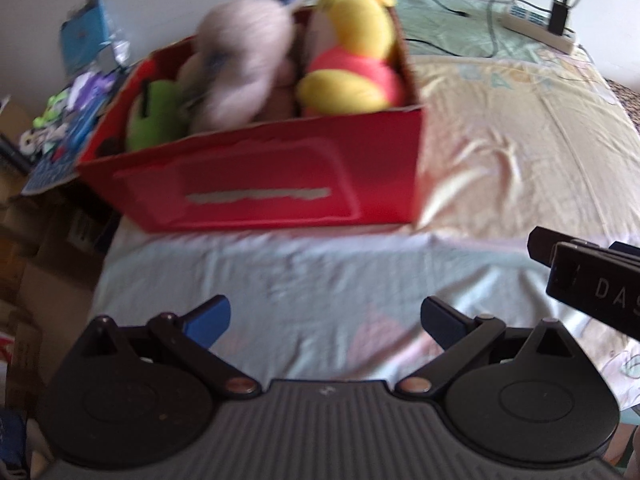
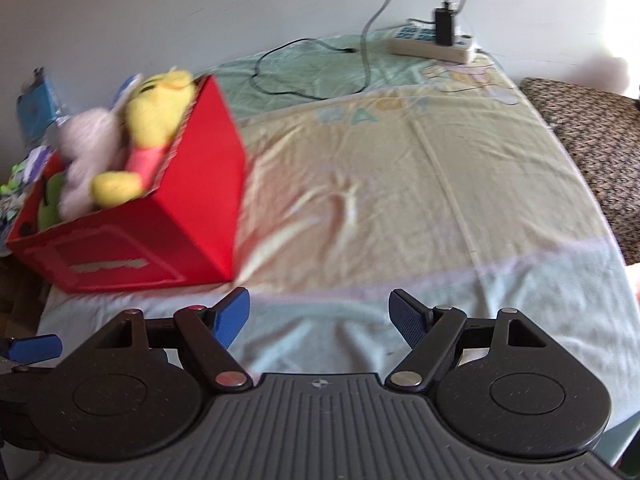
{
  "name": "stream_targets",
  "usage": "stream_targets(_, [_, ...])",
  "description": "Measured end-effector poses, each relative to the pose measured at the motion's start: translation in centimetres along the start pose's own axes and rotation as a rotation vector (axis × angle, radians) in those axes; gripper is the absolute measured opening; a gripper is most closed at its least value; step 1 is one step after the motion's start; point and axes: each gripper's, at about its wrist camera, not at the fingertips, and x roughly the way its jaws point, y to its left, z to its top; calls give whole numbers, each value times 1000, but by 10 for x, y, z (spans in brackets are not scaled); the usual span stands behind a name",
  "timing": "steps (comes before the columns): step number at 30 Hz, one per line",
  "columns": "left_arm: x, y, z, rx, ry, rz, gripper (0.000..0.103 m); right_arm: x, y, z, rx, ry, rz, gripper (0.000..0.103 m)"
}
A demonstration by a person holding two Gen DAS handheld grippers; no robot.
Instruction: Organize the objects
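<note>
Plush toys [image 1: 348,48] fill a rectangular red cardboard box [image 1: 280,176].

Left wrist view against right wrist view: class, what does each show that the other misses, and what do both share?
Only the left wrist view shows the stacked cardboard boxes left of the bed. Only the right wrist view shows the speckled cushion at the bed's right edge. Both show the red box with the yellow plush, grey plush and green plush in it, the power strip, and open jaws.
</note>
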Motion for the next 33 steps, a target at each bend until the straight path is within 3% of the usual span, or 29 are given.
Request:
stream_targets(4, [-5, 26, -1, -40, -21, 32, 100, 1, 23, 0, -29, 4, 24, 79])
stream_targets(10, [-5, 61, 14, -76, -54, 21, 100, -6, 55, 11, -57, -33, 21, 79])
stream_targets(22, [-12, 110, 46, -38, -148, -29, 100, -20, 99, 36, -28, -103, -25, 79])
stream_targets(33, [-6, 145, 65, -11, -179, -57, 100, -13, 134, 40, -5, -141, -50, 79])
